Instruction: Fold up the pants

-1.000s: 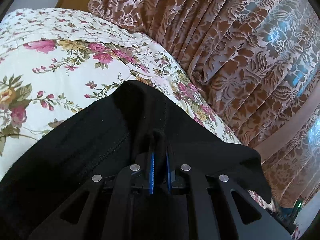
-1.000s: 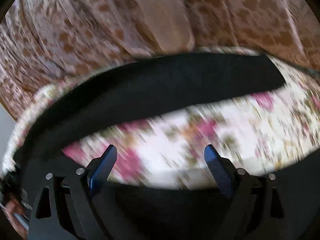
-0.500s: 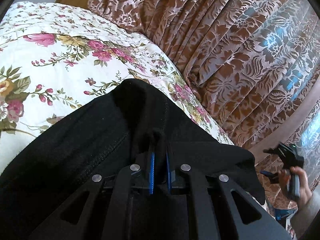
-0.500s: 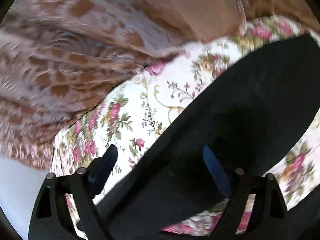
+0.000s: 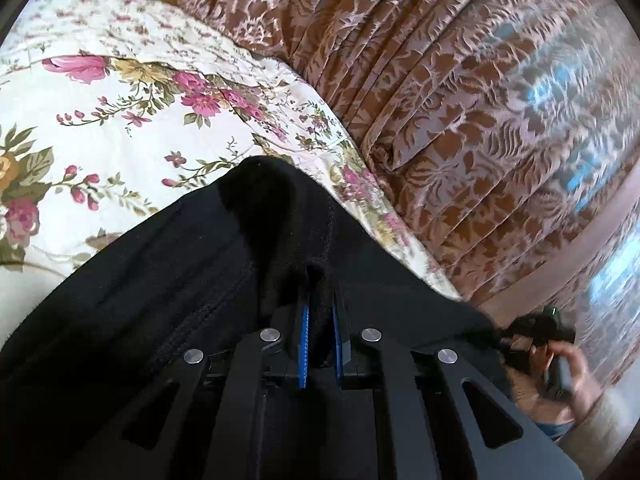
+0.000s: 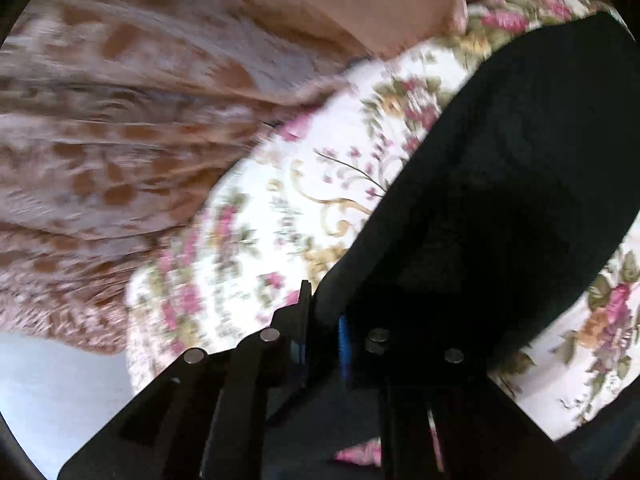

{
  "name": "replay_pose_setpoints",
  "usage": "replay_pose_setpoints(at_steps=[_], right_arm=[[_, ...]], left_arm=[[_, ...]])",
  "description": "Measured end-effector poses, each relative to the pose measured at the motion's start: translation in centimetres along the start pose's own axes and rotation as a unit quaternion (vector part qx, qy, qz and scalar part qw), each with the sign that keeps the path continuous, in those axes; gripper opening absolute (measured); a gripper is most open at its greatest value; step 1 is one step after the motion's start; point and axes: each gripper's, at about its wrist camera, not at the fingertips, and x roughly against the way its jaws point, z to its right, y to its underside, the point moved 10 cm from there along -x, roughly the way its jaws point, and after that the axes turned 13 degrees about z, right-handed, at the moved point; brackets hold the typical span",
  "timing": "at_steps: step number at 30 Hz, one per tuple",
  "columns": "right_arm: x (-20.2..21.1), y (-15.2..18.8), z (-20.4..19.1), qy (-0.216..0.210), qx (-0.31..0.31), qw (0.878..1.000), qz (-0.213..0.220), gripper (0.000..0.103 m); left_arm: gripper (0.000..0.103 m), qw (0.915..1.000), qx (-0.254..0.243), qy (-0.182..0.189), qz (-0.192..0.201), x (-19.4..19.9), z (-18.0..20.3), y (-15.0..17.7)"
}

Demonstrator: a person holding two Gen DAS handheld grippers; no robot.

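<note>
The left gripper (image 5: 320, 320) is clenching a fold of the black pants (image 5: 160, 280), which are lying across the floral bedspread (image 5: 120, 120) near the bed's curtain-side edge (brown patterned curtain (image 5: 460, 100) just beyond). In the right wrist view, blurred, the right gripper (image 6: 324, 328) is pinching the pants' (image 6: 500, 180) edge over the bedspread (image 6: 300, 200).

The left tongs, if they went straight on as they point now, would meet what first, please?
The left tongs already clamp the black pants; pushed on, they would probably meet the floral bedspread beyond the fold, though depth is unclear.
</note>
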Motion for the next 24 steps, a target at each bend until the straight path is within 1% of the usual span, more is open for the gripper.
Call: replay_pose_setpoints(at_steps=[2,4,6,7,9,12,14,15,17,18,20,22,24], right_arm=[[2.7,0.2,-0.8,-0.032,0.02,0.999,0.01,0.009],[6.0,0.9,-1.1,-0.065,0.04,0.997,0.024,0.009],[8.9,2.3,-0.9,-0.089,0.052,0.994,0.034,0.009],[10.9,3.6,-0.4,-0.108,0.06,0.991,0.041,0.009],[13.2,5.5,-0.3,-0.125,0.085,0.987,0.055,0.009],[16.7,9.9,1.2,-0.133,0.139,0.977,0.088,0.009],[18.1,12.6,2.5,-0.14,0.143,0.974,0.101,0.009],[18.2,13.5,3.0,-0.142,0.141,0.974,0.102,0.01],[18.3,16.1,4.7,-0.141,0.134,0.975,0.104,0.01],[18.1,17.5,5.6,-0.136,0.14,0.975,0.108,0.01],[17.1,19.3,6.8,-0.12,0.159,0.974,0.105,0.01],[15.9,20.6,8.4,-0.099,0.174,0.975,0.1,0.01],[14.9,21.1,9.3,-0.094,0.178,0.975,0.094,0.01]], left_arm=[[0.008,0.9994,0.026,0.019,0.014,0.8,0.9,-1.6],[0.008,0.998,0.036,0.043,0.029,2.1,2.2,-3.4],[0.008,0.996,0.038,0.067,0.046,3.4,3.2,-4.9],[0.008,0.9943,0.044,0.081,0.053,4.3,3.6,-5.6],[0.008,0.9915,0.064,0.098,0.058,5.4,3.7,-6.4],[0.008,0.9887,0.093,0.1,0.06,7.2,2.7,-6.4],[0.008,0.9901,0.093,0.09,0.055,8.0,1.7,-5.6],[0.008,0.9913,0.09,0.081,0.051,8.5,0.9,-4.9],[0.008,0.9912,0.102,0.069,0.049,9.1,-0.6,-4.0],[0.008,0.9899,0.118,0.062,0.047,9.5,-1.7,-3.4],[0.008,0.9866,0.149,0.051,0.043,10.0,-3.6,-2.2],[0.008,0.9849,0.16,0.051,0.042,10.4,-4.4,-1.5],[0.008,0.9848,0.157,0.061,0.043,10.9,-4.3,-1.1]])
